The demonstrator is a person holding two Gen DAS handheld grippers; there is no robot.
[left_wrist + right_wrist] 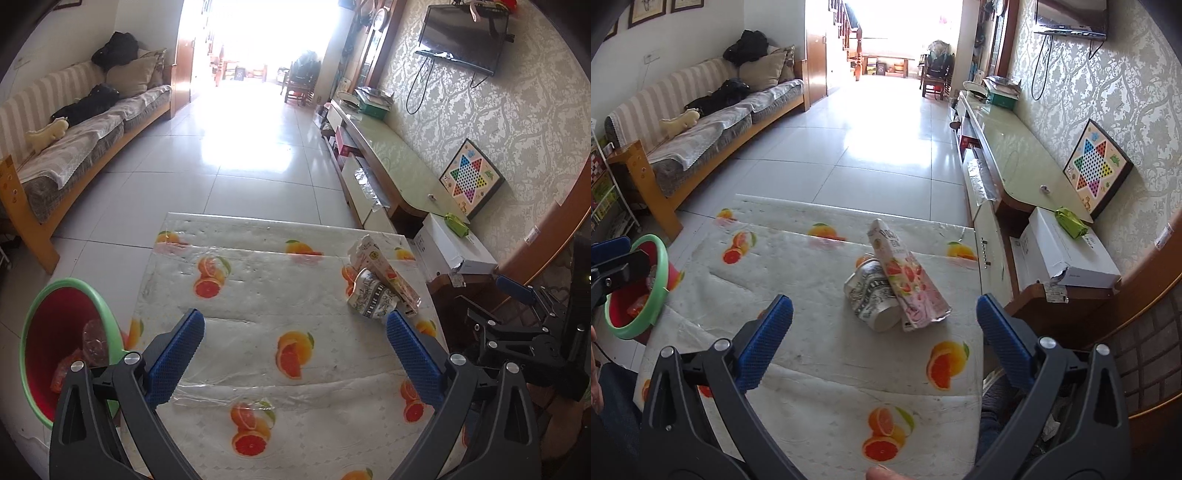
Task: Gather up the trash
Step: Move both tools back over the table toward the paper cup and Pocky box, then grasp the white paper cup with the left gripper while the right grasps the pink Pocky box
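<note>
A crushed patterned can (873,297) lies on its side on the table, with a flattened pink drink carton (908,282) leaning across it. In the left wrist view the can (373,297) and carton (384,271) sit at the table's right side. My right gripper (884,315) is open, just short of both items, nothing between its blue pads. My left gripper (295,330) is open over the table's middle, also holding nothing. A red bin with a green rim (70,339) stands at the table's left edge with some wrappers inside; the same bin (639,288) appears at far left in the right wrist view.
The table wears a white cloth with orange-slice prints (258,295) under clear plastic. A sofa (74,147) lines the left wall; a long low cabinet (388,158) and white boxes (1067,251) stand on the right. Tiled floor stretches beyond.
</note>
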